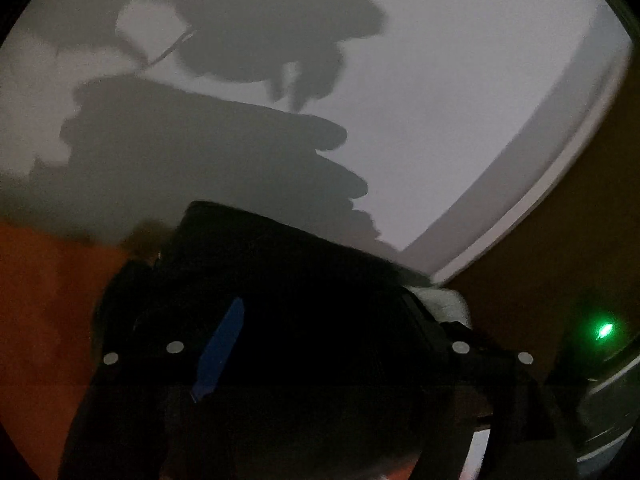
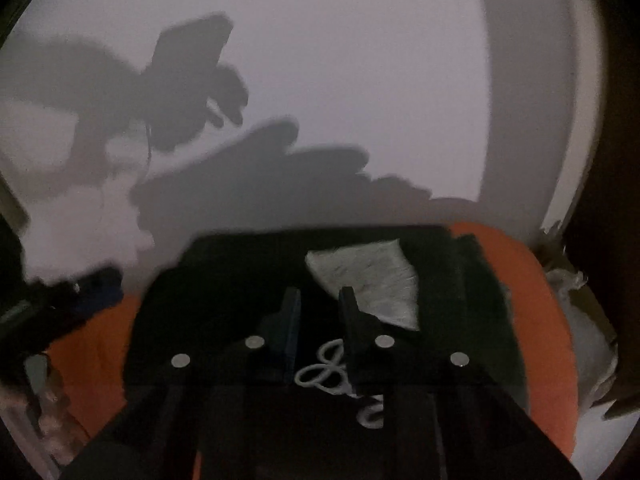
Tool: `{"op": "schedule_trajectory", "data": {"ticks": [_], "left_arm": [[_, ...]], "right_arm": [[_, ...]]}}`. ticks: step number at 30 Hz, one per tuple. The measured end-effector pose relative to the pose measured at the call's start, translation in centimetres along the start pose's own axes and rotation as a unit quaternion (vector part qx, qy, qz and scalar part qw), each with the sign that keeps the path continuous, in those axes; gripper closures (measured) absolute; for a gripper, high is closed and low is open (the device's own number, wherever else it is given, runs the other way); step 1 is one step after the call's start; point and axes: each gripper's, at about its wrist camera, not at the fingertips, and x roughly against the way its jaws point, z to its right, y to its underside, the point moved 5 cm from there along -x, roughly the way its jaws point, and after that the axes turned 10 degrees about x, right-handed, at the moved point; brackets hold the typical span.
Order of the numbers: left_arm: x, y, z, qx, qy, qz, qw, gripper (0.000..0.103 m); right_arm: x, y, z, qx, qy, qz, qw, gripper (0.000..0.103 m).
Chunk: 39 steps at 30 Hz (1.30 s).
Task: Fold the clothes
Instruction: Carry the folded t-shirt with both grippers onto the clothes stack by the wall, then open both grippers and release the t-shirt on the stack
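One black garment (image 2: 248, 276) lies folded into a block on the orange cloth (image 2: 532, 312), right in front of me. It shows one pale grey lining patch (image 2: 368, 280) and one white drawstring (image 2: 324, 372), looped below my fingers. My right claw (image 2: 320, 300) hangs over it with a narrow gap between its two fingers; nothing is between them. My left claw (image 1: 304, 320) is sunk in dark fabric; I see one blue finger (image 1: 220, 348) there, and I cannot tell how far it stands apart from the other. The pale wall (image 2: 360, 60) behind carries two shadows of the claws.
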Motion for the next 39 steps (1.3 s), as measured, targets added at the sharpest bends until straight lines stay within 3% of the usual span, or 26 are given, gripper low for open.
{"op": "schedule_trajectory", "data": {"ticks": [2, 4, 5, 9, 14, 17, 21, 23, 26, 29, 35, 39], "left_arm": [[-3.2, 0.6, 0.1, -0.027, -0.062, -0.014, 0.9976, 0.025], [-5.7, 0.6, -1.4, -0.051, -0.112, -0.019, 0.9923, 0.023], [-6.3, 0.3, -2.2, -0.050, -0.119, -0.020, 0.9915, 0.022], [-7.1, -0.7, -3.4, -0.032, -0.113, -0.036, 0.9925, 0.020], [-5.8, -0.8, -3.1, -0.048, -0.098, -0.054, 0.9926, 0.020], [-3.3, 0.1, -4.0, -0.070, -0.082, -0.071, 0.9916, 0.020], [2.8, 1.7, -4.9, -0.066, -0.063, -0.106, 0.9901, 0.020], [6.2, 2.6, -5.8, -0.079, -0.054, -0.096, 0.9908, 0.020], [12.2, 5.0, -6.6, -0.120, -0.055, -0.096, 0.9865, 0.019], [16.6, 7.1, -7.6, -0.143, -0.070, -0.115, 0.9805, 0.019], [22.0, 9.9, -10.3, -0.103, -0.024, -0.157, 0.9820, 0.019], [26.3, 10.9, -12.1, -0.110, -0.031, -0.134, 0.9844, 0.019]], "right_arm": [[-1.7, 0.3, 0.6, -0.014, -0.005, -0.020, 1.000, 0.086], [-3.0, 0.5, 1.7, -0.036, -0.016, -0.037, 0.999, 0.094], [-3.7, 0.6, 2.2, -0.047, -0.022, -0.045, 0.998, 0.103], [-6.1, 0.9, 3.8, -0.080, -0.036, -0.074, 0.993, 0.103], [-4.6, 0.6, 2.5, -0.052, -0.001, -0.066, 0.996, 0.103], [-1.4, 1.4, 2.5, -0.053, 0.021, -0.039, 0.998, 0.103], [-1.1, 5.5, 2.8, -0.083, -0.005, -0.091, 0.992, 0.103], [1.6, 5.7, 2.1, -0.078, 0.007, -0.082, 0.994, 0.101], [6.3, 6.4, -1.1, -0.088, -0.008, -0.075, 0.993, 0.099], [10.7, 8.2, -6.7, -0.076, 0.001, -0.084, 0.994, 0.099], [16.3, 13.0, -18.1, -0.045, 0.034, -0.100, 0.993, 0.099], [18.8, 15.5, -23.7, -0.046, 0.040, -0.095, 0.994, 0.099]]}}
